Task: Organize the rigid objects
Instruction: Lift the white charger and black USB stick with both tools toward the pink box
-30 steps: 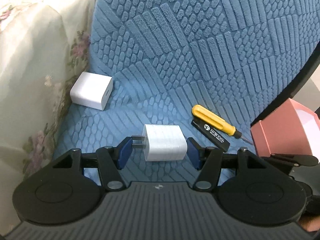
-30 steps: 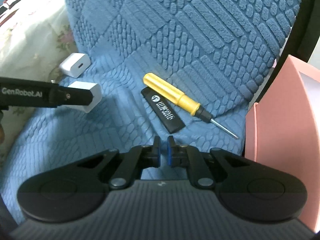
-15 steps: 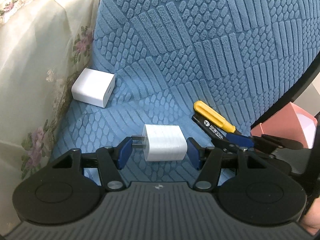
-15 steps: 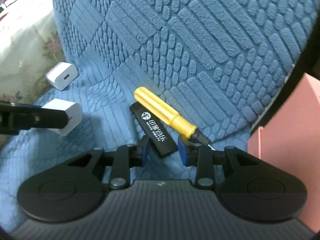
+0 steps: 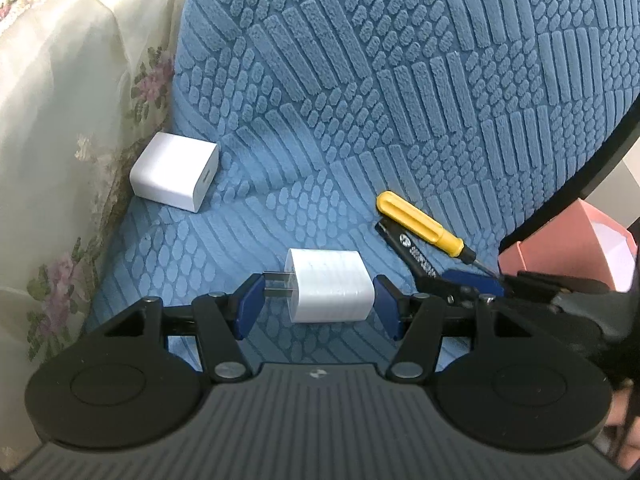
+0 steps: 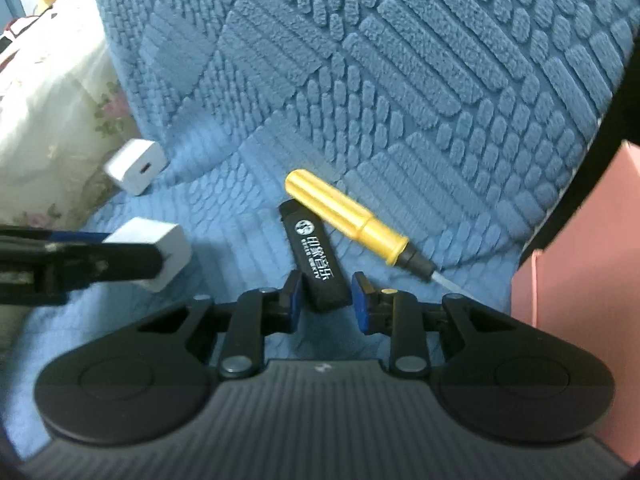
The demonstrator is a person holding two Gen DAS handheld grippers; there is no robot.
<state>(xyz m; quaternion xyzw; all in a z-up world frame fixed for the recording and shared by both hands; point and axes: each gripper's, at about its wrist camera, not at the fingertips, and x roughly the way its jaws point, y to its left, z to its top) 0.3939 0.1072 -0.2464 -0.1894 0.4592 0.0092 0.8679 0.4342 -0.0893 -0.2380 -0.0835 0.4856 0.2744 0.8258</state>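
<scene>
On the blue textured seat cover, my left gripper (image 5: 319, 304) is shut on a white plug charger (image 5: 329, 290), pads on its prongs and rear face; the charger also shows in the right wrist view (image 6: 158, 252). My right gripper (image 6: 326, 300) is open, its jaws on either side of the near end of a black stick with white lettering (image 6: 316, 256). A yellow-handled screwdriver (image 6: 352, 222) lies just behind the stick, touching it. A second white charger cube (image 5: 174, 177) sits at the far left by the floral cloth.
A pink box (image 6: 580, 288) stands at the right beyond the chair's black edge (image 5: 580, 184). Floral cream cloth (image 5: 60, 140) borders the left. The blue backrest (image 5: 400, 60) rises behind the objects.
My right gripper has opened and moved forward until its jaws straddle the black stick. The left gripper has kept its hold on the plug charger, almost still.
</scene>
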